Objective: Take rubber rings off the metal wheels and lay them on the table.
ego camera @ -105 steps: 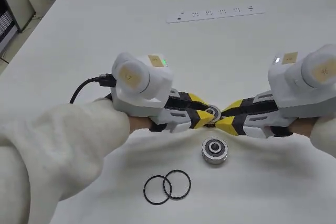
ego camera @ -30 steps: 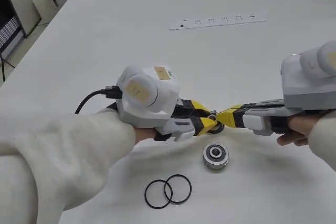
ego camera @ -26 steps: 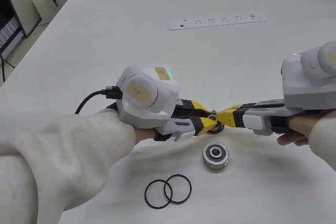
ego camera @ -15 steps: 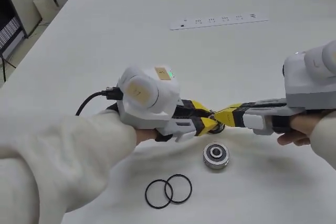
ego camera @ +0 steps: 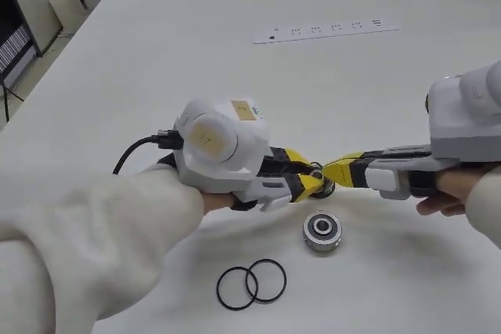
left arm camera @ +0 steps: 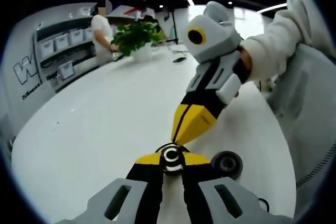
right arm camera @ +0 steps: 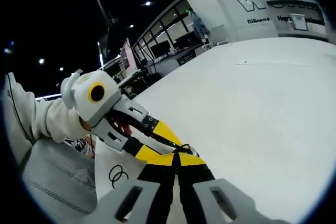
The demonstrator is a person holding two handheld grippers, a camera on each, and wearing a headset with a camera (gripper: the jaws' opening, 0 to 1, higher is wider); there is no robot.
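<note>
Left hand-held gripper [ego camera: 311, 177]: its jaws pinch the held metal wheel [left arm camera: 171, 159] by its sides, just right of the middle of the head view.
Right hand-held gripper [ego camera: 335, 174]: its jaws are pressed together and its tip touches the rim of the held metal wheel from the right. It seems to nip the thin black ring there, but the ring is too thin to be sure.
Held metal wheel: it is up off the table [ego camera: 196, 52], between the two tips. In the left gripper view a black band runs all around it.
Loose metal wheel [ego camera: 322, 230]: it lies flat on the table, just below the two tips. I cannot tell if it has a ring on.
Two rubber rings [ego camera: 251, 283]: they lie on the table at the lower middle of the head view. One overlaps the other, and both are near the loose metal wheel but not touching it.
What has changed: very little. The white body of the right hand-held gripper sits a bit farther right than a few seconds ago. The tips stay together at the wheel, and the count on the table is still two rings.
What that means: this ring is not off yet. I think the pull is only starting.
Next move: the right hand-held gripper likely has to drag the ring over the rim while the left one holds tight.
Watch out: the ring may snap back, or the wheel may slip.
</note>
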